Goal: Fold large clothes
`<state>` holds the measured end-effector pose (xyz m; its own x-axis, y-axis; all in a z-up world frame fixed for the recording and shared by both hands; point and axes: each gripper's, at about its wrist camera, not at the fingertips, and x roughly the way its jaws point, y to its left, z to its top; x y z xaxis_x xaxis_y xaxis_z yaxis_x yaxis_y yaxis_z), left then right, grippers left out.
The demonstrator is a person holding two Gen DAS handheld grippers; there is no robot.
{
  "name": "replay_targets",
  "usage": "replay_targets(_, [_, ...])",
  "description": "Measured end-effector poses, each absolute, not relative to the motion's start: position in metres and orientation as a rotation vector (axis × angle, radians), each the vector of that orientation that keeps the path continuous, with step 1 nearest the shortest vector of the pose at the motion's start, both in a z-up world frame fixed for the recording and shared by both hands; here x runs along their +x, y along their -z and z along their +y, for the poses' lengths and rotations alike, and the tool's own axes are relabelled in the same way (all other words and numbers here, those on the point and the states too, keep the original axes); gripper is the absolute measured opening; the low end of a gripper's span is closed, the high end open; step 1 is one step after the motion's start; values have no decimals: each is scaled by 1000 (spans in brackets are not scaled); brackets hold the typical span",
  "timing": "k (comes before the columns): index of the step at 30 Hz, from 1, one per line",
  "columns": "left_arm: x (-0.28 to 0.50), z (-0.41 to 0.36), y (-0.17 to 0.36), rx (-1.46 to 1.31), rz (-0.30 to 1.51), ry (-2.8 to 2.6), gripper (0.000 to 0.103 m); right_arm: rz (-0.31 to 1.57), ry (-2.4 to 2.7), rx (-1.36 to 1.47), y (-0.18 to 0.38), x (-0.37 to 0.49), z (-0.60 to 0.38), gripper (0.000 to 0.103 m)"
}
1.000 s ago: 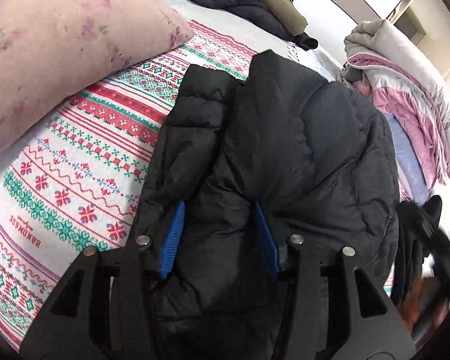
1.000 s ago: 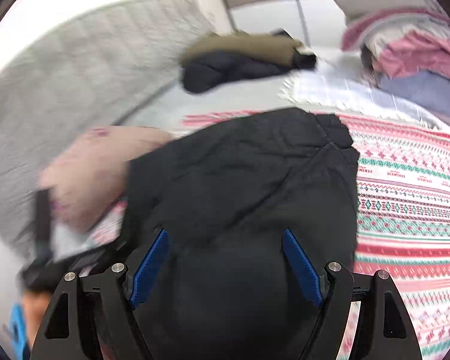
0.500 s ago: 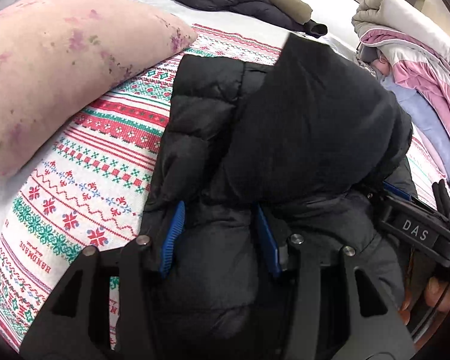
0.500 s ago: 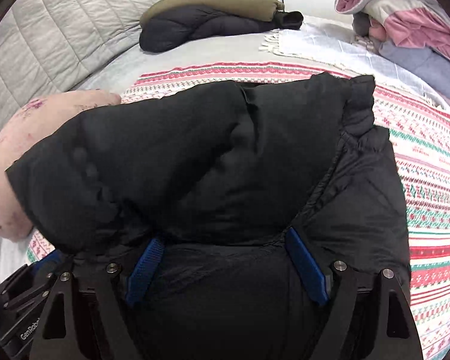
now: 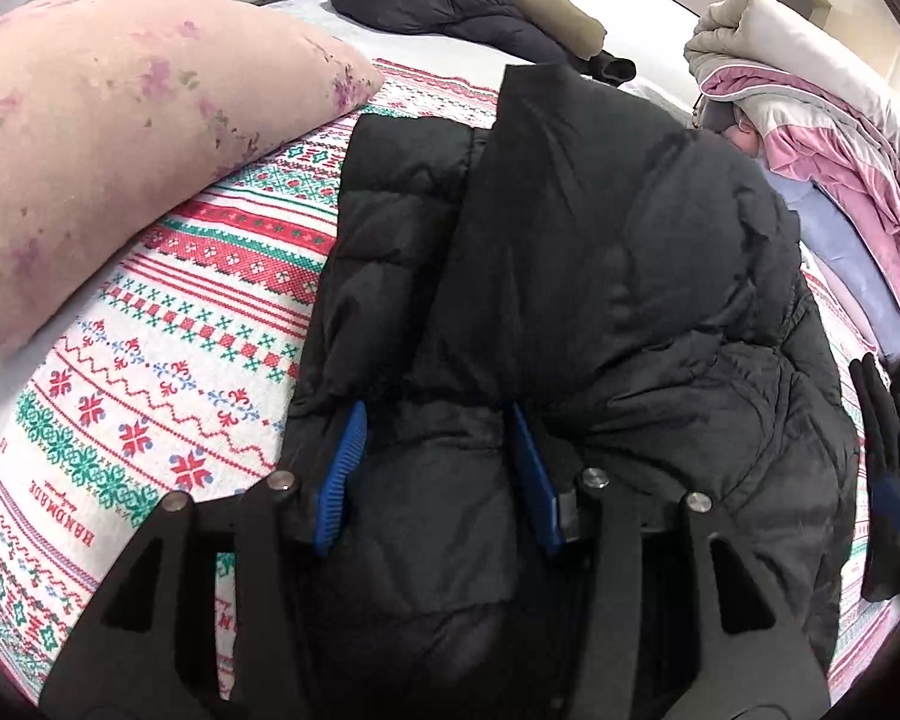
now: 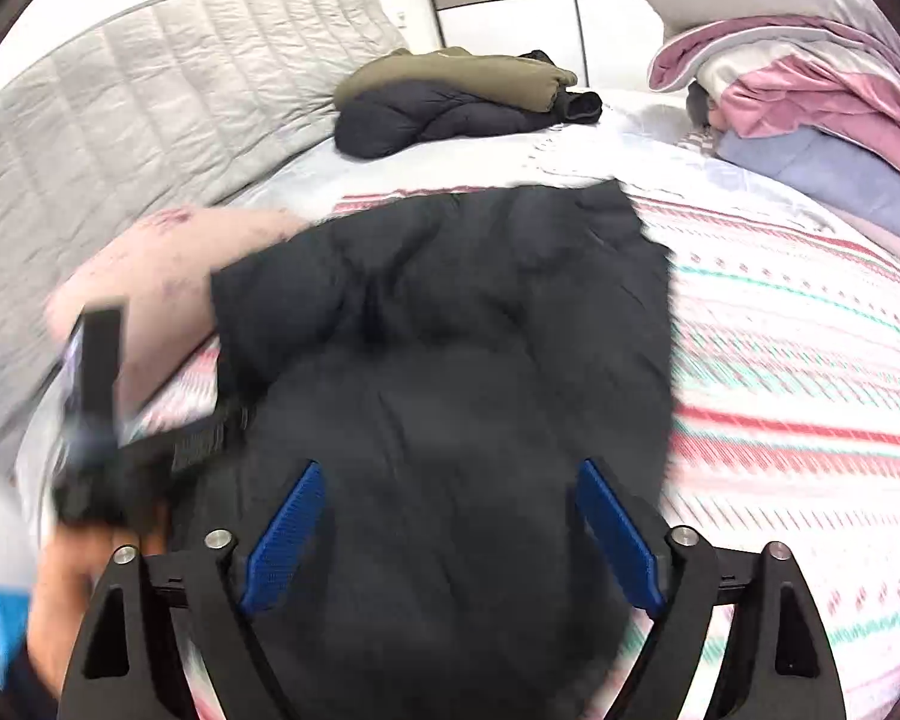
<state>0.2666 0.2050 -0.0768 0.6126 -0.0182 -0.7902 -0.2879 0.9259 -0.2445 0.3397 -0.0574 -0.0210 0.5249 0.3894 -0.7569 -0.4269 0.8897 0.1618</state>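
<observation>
Left wrist view showed a black puffer jacket (image 5: 570, 276) lying on a red-and-green patterned bedspread (image 5: 168, 360) beside a pink pillow (image 5: 120, 150). Left gripper (image 5: 438, 468) pinched its fabric; right gripper (image 6: 450, 528) was spread above it.

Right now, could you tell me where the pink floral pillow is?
The pink floral pillow lies at the upper left of the left wrist view, on the patterned blanket, just left of the black puffer jacket.
</observation>
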Motion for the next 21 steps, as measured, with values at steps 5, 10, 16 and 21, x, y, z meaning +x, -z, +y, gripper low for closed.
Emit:
replay_targets(5, [253,212,65,-445,912,-128,58,976,-425,168,56,323,-148,89])
replay_targets(10, [233,218,56,-495,916,-97,60,1119,-370,398,85,332,-187,89])
replay_targets(16, [204,244,65,-645,931,-138,79,1093,-462,468,68,332,-190,89])
replay_targets(21, [194,249,73,-720,963,-79,79,1118,-456,455,69,331,-190,89])
